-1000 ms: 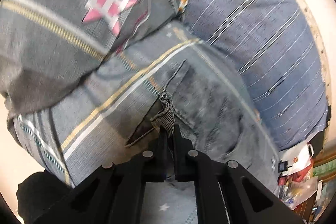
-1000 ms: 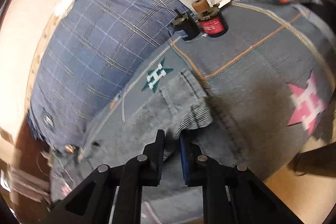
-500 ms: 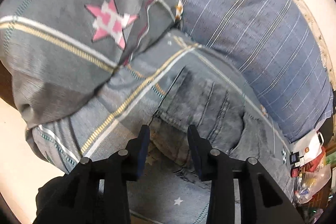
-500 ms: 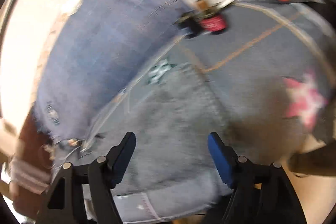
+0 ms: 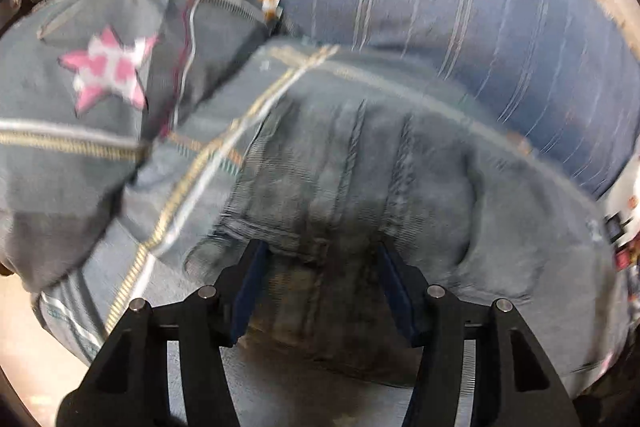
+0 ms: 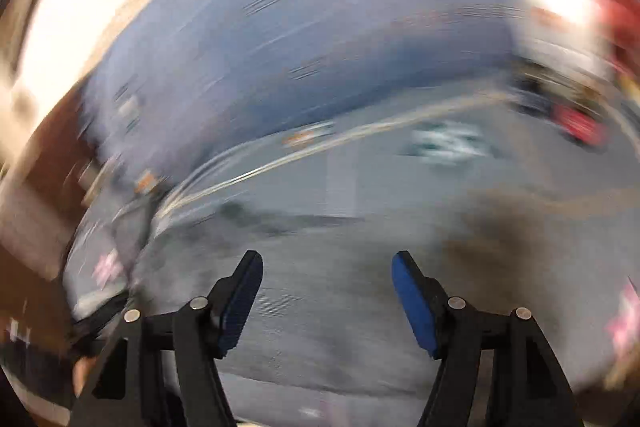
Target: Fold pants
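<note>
My left gripper (image 5: 320,263) hung over the pants (image 5: 352,195) with its jaws apart; they had just been opening, and nothing was pinched between them, though the pale denim lay directly beneath and its hem edge ran across just ahead of the blue pads (image 5: 248,287). The pants lay folded on a grey quilt (image 5: 52,163) that covered the bed, their seams running away from me in parallel ridges. Left of them, a second fold of the quilt carried a pink star (image 5: 108,75), with yellow stitched lines crossing the cloth between star and pants. Farther off, a blue striped pillow (image 5: 460,11) lay against the bed's pale edge, touching the quilt. My right gripper (image 6: 326,267) also stood wide, having closed very slightly from its fullest spread, with only grey fabric below and nothing caught between its fingers (image 6: 412,295). That view was badly smeared by motion; beyond the gripper I could make out a green-and-white patch (image 6: 448,143), something red (image 6: 580,123) to the far right, and the blue pillow behind, but no finer detail.
</note>
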Available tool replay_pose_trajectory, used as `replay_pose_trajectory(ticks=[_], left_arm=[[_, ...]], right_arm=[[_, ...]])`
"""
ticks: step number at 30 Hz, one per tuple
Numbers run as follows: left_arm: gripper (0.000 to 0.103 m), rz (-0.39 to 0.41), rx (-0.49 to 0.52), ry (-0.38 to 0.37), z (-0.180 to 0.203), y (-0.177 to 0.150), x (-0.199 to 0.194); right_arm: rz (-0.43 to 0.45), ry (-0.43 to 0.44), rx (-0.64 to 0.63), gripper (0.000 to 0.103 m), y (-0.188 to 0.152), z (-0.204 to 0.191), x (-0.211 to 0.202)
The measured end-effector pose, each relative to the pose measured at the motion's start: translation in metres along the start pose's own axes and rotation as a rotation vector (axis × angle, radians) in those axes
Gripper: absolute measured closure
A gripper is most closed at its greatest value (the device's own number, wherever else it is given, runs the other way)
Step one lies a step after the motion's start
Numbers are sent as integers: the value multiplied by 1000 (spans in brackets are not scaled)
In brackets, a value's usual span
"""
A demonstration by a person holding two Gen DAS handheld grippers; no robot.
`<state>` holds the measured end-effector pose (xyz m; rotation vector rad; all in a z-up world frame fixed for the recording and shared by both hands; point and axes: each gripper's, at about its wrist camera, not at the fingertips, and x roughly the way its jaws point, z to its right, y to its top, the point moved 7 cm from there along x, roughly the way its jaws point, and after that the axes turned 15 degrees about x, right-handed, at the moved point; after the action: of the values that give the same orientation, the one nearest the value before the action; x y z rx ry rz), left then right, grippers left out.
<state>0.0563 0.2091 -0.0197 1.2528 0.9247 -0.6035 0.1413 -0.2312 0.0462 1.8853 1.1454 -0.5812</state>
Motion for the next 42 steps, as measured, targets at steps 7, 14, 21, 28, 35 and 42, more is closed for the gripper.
replay_pose_trajectory(ticks=[7,14,21,28,35,42], left_arm=[[39,51,59,7,2,-3,8],[38,56,56,-9,0,-2,10],[37,61,62,-3,1,-3,9],[36,64,76,5,2,-3,9],[35,65,76,6,2,-4,10],[35,70,80,13,2,-4,10]], right_arm=[[-319,-54,-359,33,-13,-113,161],[-425,-190,-492,100,-23,-120,228],[-281,-284,-574,101,11,-134,235],[-269,-308,-512,100,22,-124,257],[-97,-182,-385,100,35,-132,180],[-311,-46,-248,99,-20,-97,194]])
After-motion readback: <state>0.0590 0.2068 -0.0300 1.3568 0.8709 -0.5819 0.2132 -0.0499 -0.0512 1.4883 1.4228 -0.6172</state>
